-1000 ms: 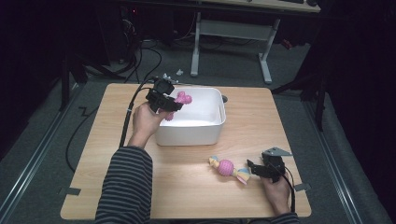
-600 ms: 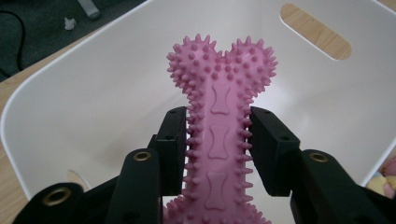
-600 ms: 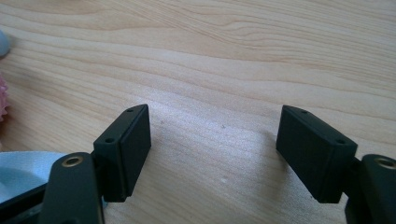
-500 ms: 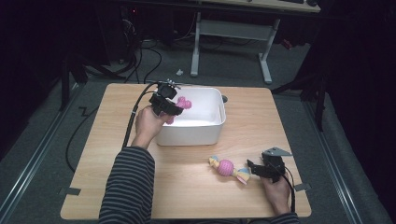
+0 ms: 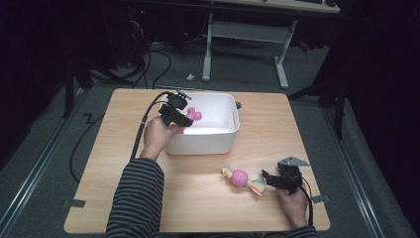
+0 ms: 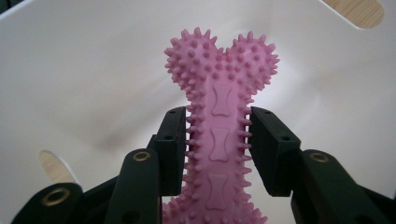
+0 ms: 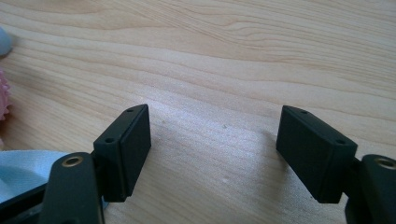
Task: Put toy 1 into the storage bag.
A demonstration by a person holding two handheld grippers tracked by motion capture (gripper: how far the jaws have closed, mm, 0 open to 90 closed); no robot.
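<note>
Clearly visible in the left gripper view, a pink bone-shaped toy [image 6: 219, 126] covered in short rubber spikes, with small bone outlines embossed along its flat shaft, sits clamped by the shaft between the jaws of the left hand-held gripper [image 6: 218, 144]. Its knobbed end points into the white bin [image 6: 93, 70], whose pale inner walls rise behind it. From the high view, the same toy [image 5: 192, 115] hangs over the bin's left rim, inside the opening, with the left hand-held gripper [image 5: 174, 112] gripping it from the left side.

The white bin [image 5: 218, 141] stands near the far middle of the tabletop [image 5: 124, 148]. Bare wood lies open to its left, to its right and along most of the near edge.

Toward the near right part of the tabletop lies a second toy [image 5: 241, 178], a pink ball with pale blue and yellow pieces at its ends. Just beside its right end rests the right hand-held gripper [image 5: 271, 179], held in the person's right hand [image 5: 293, 206]. In the right gripper view that hand-held gripper [image 7: 215, 149] has its jaws spread wide over bare wood, clamping nothing, with a scrap of the toy's pale blue fabric [image 7: 23, 170] at the lower left.
</note>
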